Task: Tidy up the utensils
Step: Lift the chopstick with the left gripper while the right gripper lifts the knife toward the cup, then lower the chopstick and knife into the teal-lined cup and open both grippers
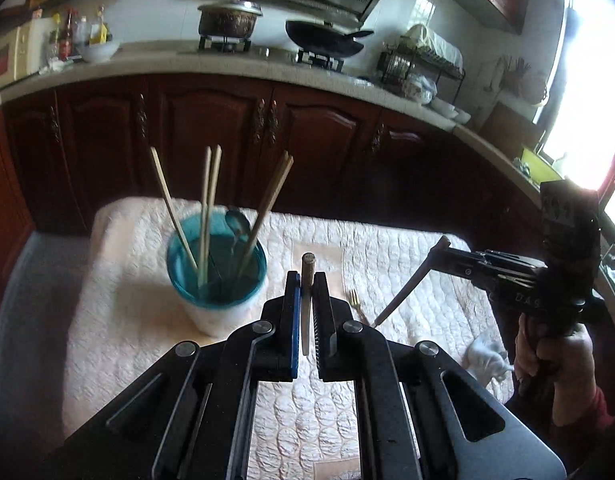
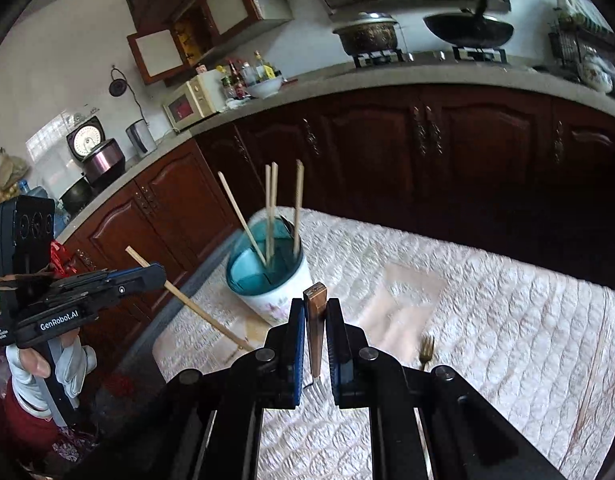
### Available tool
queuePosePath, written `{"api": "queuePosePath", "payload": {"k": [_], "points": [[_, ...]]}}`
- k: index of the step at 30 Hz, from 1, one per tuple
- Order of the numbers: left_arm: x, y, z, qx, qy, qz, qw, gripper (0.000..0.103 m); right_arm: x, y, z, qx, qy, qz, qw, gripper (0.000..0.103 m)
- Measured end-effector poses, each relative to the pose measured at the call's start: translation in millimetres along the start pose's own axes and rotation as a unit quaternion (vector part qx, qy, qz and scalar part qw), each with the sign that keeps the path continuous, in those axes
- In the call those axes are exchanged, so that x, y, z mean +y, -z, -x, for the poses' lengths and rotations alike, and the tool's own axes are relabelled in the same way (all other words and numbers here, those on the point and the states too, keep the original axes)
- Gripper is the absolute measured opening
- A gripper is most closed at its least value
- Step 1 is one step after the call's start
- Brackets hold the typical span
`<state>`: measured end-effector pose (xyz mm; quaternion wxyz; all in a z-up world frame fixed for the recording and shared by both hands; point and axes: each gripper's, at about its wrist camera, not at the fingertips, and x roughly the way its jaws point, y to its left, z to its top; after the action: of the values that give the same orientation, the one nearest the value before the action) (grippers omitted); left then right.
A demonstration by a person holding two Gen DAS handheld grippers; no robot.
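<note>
A white utensil cup with a teal rim [image 1: 217, 280] [image 2: 267, 280] stands on the quilted cloth and holds several pale chopsticks [image 1: 205, 208] and a metal spoon [image 1: 238, 224]. My left gripper [image 1: 306, 280] [image 2: 161, 274] is shut on a pale chopstick [image 1: 306, 320] [image 2: 203, 308], held in the air just right of the cup. My right gripper [image 2: 315, 304] [image 1: 447, 250] is shut on a dark brown chopstick [image 2: 316, 332] [image 1: 407, 288], raised above the cloth further right. A gold fork [image 1: 353, 298] [image 2: 426, 348] lies on the cloth between the two grippers.
The white quilted cloth [image 1: 387, 256] covers a table in front of dark wooden cabinets [image 1: 211, 128]. A small white object [image 1: 487, 356] lies near the cloth's right edge. The counter behind carries a pot [image 1: 227, 20], a wok [image 1: 327, 40] and a dish rack [image 1: 423, 60].
</note>
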<state>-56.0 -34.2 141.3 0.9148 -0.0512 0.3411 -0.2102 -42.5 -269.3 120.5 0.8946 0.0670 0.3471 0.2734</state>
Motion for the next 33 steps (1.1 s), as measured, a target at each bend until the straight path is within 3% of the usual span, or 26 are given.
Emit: {"api": "queuePosePath", "payload": {"k": [10,19,26,33], "points": [[19,-62,42,-0.07,-0.039,-0.014,0.9967,0.004,44,-68,15,-0.05,-0.023,0.04,0.998,0.009],[62,-97,35,-0.105,-0.094,0.007,0.99,0.004,71,-117,-23,-0.061,-0.03,0.05,0.996,0.009],[89,-98,-2,-0.089,-0.108,0.029,0.9897,0.004,72,-126,-70,-0.039,-0.03,0.041,0.998,0.009],[100,-80,-43,-0.059,-0.125,0.039,0.9897,0.004,62,-114,-104,-0.013,-0.023,0.029,0.999,0.009]]}}
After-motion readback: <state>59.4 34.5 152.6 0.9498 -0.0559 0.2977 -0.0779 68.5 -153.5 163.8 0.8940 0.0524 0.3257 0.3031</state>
